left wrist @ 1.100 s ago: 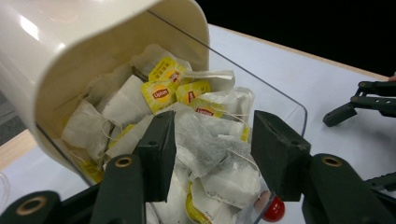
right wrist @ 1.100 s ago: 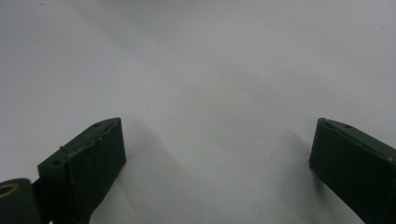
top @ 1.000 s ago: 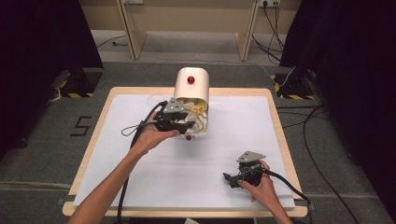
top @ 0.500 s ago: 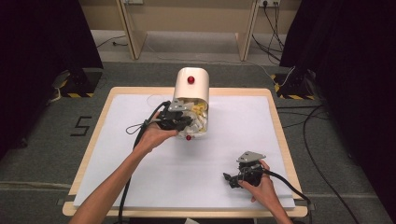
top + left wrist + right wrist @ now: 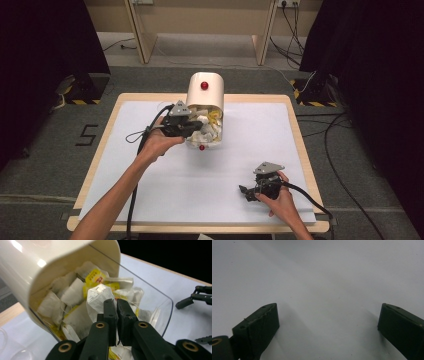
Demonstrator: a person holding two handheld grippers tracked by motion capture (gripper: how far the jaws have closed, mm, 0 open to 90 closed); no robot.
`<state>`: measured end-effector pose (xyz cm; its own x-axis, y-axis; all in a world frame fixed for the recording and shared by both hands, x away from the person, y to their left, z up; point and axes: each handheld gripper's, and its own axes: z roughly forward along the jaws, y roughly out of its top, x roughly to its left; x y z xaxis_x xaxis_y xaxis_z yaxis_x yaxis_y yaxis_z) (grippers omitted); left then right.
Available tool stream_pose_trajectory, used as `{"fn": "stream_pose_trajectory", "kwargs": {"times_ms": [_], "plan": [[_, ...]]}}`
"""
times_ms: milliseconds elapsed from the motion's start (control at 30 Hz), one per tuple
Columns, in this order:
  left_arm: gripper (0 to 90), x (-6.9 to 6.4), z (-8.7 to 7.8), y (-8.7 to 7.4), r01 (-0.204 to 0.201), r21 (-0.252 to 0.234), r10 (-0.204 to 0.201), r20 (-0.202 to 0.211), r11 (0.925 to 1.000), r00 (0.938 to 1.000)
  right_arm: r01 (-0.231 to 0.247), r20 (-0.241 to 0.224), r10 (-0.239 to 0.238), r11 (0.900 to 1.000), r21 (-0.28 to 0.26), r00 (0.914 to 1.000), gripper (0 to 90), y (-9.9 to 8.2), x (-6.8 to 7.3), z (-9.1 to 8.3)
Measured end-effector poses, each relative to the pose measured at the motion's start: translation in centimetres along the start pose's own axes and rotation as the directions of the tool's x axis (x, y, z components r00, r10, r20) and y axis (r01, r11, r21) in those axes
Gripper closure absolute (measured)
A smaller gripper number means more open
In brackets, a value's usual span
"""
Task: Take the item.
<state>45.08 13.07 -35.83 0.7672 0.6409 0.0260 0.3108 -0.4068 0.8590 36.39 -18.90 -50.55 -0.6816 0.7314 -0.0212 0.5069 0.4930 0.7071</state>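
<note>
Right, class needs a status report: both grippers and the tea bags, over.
Left gripper shut on tea bag in dispenser. Right gripper open, over table. Nothing blocking.

The left gripper (image 5: 116, 305) has just closed its jaws on a tea bag (image 5: 98, 298) in the container (image 5: 50, 270).

In the left gripper view the closed left claw (image 5: 116, 312) covers the lower part of the white paper tea bag (image 5: 98, 298) it pinches. The cream plastic dispenser (image 5: 37, 270) is cut off at the top and left edges, and its lower tea bags lie behind the claw.
</note>
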Motion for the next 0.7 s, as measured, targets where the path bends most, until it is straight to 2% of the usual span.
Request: {"fn": "stream_pose_trajectory", "kwargs": {"times_ms": [233,433,467,700], "plan": [[85.7,-0.2,-1.3,0.8,-0.009,-0.032,0.01,0.019,0.9994,0.9998,0.0,0.0,0.0,1.0,0.0,1.0,3.9,0.0,0.0,0.0],[85.7,-0.3,-2.8,1.3,0.003,-0.072,0.001,0.056,0.9974,0.9984,0.0,0.0,0.0,1.0,0.0,1.0,4.0,0.0,0.0,0.0],[85.7,-0.4,-3.3,1.4,0.005,-0.084,0.002,0.074,0.9964,0.9973,0.0,-0.001,0.0,1.0,0.0,1.0,3.9,0.0,0.0,0.0],[85.6,-0.5,-4.9,1.7,-0.009,-0.109,0.017,0.075,0.994,0.997,0.0,0.0,0.0,1.0,0.001,1.0,4.0,0.0,0.0,0.0]]}}
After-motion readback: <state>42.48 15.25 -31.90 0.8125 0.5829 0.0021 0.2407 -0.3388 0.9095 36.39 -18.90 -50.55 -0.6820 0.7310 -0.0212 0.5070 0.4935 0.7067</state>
